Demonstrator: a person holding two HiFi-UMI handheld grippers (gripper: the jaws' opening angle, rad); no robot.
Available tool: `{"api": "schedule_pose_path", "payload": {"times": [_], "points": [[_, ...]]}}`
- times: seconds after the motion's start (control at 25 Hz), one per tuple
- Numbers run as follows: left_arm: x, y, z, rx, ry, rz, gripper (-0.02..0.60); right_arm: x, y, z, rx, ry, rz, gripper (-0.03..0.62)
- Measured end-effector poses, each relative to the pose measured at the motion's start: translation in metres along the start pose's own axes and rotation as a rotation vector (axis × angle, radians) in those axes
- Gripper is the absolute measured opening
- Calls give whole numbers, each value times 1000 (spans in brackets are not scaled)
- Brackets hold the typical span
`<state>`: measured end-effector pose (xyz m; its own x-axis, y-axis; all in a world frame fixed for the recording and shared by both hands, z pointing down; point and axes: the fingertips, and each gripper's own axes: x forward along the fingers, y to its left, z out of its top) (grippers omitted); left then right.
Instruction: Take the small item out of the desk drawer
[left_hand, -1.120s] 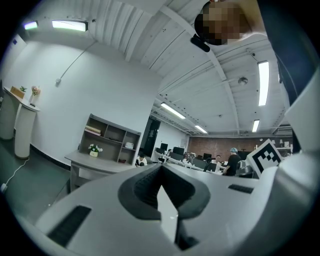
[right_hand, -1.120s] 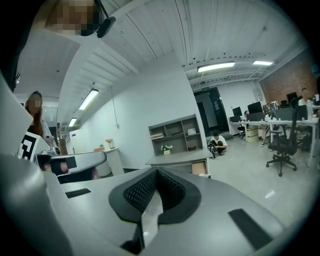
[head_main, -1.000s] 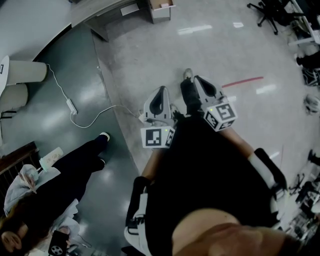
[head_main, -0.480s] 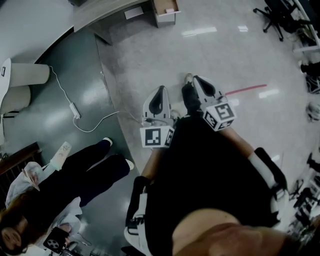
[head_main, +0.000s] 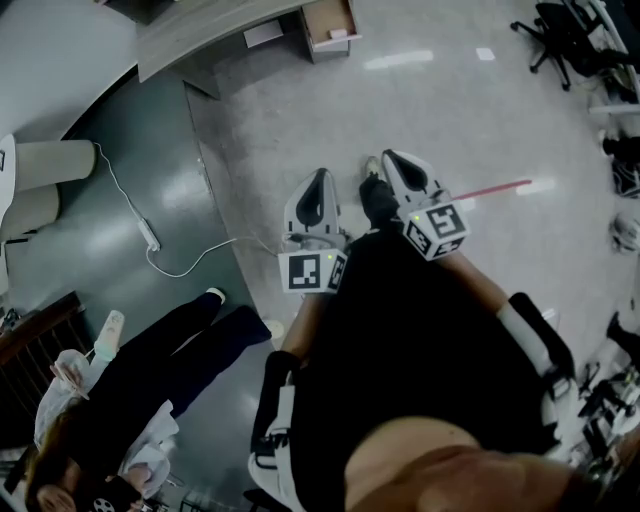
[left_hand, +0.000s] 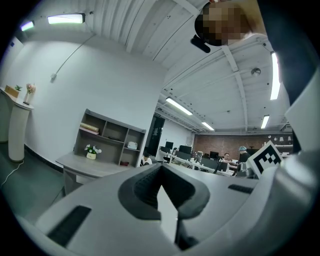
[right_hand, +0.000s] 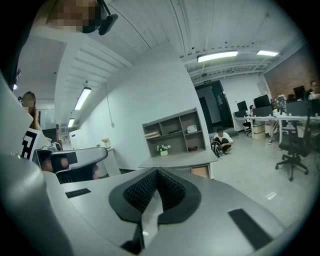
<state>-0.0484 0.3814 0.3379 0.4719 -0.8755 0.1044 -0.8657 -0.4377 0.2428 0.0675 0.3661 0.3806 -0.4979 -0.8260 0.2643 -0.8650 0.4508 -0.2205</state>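
Observation:
The grey desk stands at the top of the head view, and its open drawer shows a pale item inside that is too small to identify. Both grippers are held out in front of my body, over bare floor, well short of the desk. My left gripper is empty with its jaws together. So is my right gripper. The left gripper view looks toward the desk. In the right gripper view the desk and drawer front lie straight ahead.
A person in dark clothes stands at lower left. A white power strip with cable lies on the floor left of my path. Office chairs stand at upper right. A shelf unit sits behind the desk; someone crouches beside it.
The desk and floor have slid down the head view as I move toward the desk. The bystander has shifted at lower left. Both grippers stay shut in front of me.

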Motion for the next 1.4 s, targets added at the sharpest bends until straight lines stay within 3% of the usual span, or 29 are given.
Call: {"api": "schedule_pose_path", "payload": {"times": [0.68, 1.08, 1.24, 1.4], "points": [[167, -3, 30, -1, -12, 94, -3, 102, -139, 42, 11, 60, 75, -2], [207, 13, 36, -2, 4, 140, -3, 147, -172, 48, 44, 90, 75, -2], [226, 26, 33, 40, 26, 125, -3, 168, -181, 54, 26, 90, 84, -2], [254, 41, 40, 13, 9, 119, -4, 192, -194, 59, 29, 97, 65, -2]]}}
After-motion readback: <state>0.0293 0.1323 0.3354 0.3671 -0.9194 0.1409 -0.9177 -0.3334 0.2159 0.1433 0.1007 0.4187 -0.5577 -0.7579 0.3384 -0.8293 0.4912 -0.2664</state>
